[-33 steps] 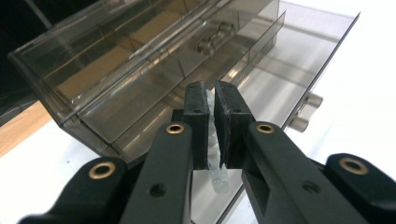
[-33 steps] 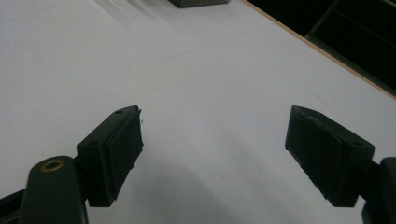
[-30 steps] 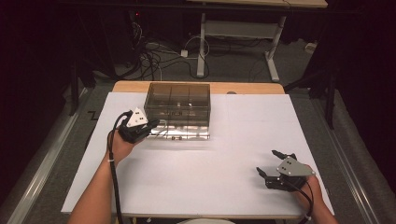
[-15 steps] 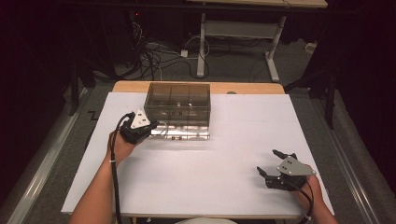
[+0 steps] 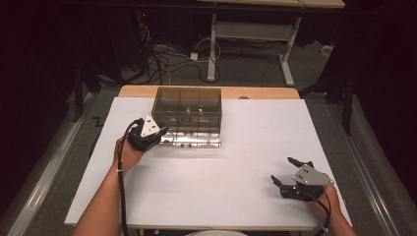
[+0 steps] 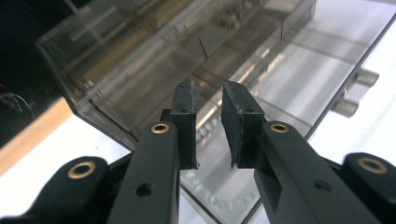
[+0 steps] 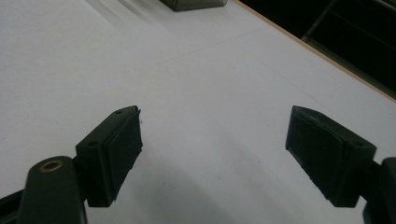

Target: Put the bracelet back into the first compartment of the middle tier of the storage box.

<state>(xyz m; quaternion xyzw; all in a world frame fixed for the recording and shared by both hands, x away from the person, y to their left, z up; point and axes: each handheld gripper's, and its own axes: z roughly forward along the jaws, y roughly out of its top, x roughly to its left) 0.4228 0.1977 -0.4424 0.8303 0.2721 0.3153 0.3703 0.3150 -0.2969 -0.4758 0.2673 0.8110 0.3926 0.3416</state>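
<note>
A smoky see-through compartment box (image 5: 187,115) with a clasp on its front stands at the back of the white table sheet (image 5: 221,196). My left gripper (image 5: 160,132) is at the box's front left corner. In the left gripper view the box (image 6: 140,60) lies right behind the jaws; the left gripper (image 6: 210,95) has just been opening, and its pads stand a narrow gap apart with nothing pinched between them. My right gripper (image 5: 282,169) rests near the front right of the sheet, far from the box. In its own view the right gripper (image 7: 215,126) is wide open over bare sheet.
The wooden table edge (image 5: 265,92) shows behind the sheet. Beyond it lie floor cables (image 5: 162,61) and the legs of another desk (image 5: 287,64). A corner of the box (image 7: 194,3) shows at the top of the right gripper view.
</note>
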